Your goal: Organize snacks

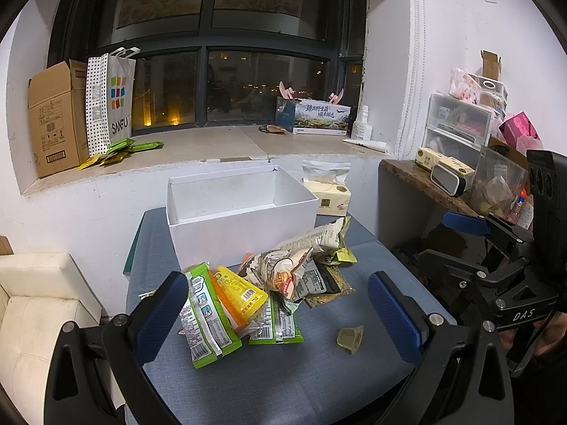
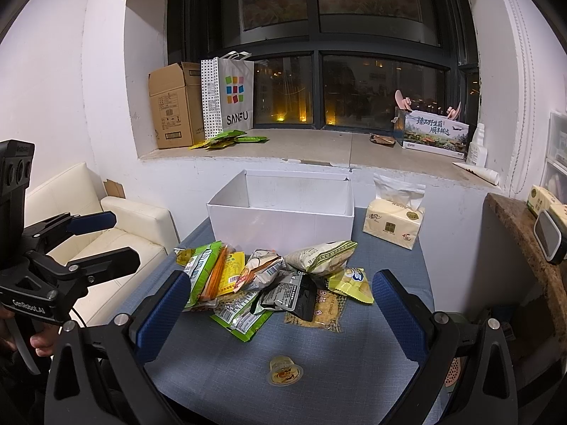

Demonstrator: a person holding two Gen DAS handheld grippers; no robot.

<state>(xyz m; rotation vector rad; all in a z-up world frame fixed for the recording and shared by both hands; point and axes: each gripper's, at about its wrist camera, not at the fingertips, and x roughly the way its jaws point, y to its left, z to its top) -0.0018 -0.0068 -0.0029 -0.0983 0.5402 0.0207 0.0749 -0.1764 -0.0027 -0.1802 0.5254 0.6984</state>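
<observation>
A heap of snack packets (image 1: 262, 283) (image 2: 269, 279) lies on the blue-grey table (image 1: 301, 382) (image 2: 354, 347), just in front of an open white box (image 1: 241, 212) (image 2: 283, 216) that looks empty. A small jelly cup (image 1: 351, 338) (image 2: 284, 370) sits alone nearer to me. My left gripper (image 1: 280, 313) hovers open above the near side of the heap, nothing between its blue pads. My right gripper (image 2: 281, 313) is open too, held over the table between heap and jelly cup. Each gripper shows at the edge of the other's view, the right gripper (image 1: 460, 241) and the left gripper (image 2: 102, 237).
A tissue pack (image 1: 326, 191) (image 2: 395, 219) stands right of the box. A cream sofa (image 1: 39, 301) (image 2: 117, 226) is on the left, a shelf with clear drawers (image 1: 457, 131) on the right. On the windowsill are a cardboard box (image 2: 173, 106), a shopping bag (image 2: 234, 95) and green packets (image 1: 117, 152).
</observation>
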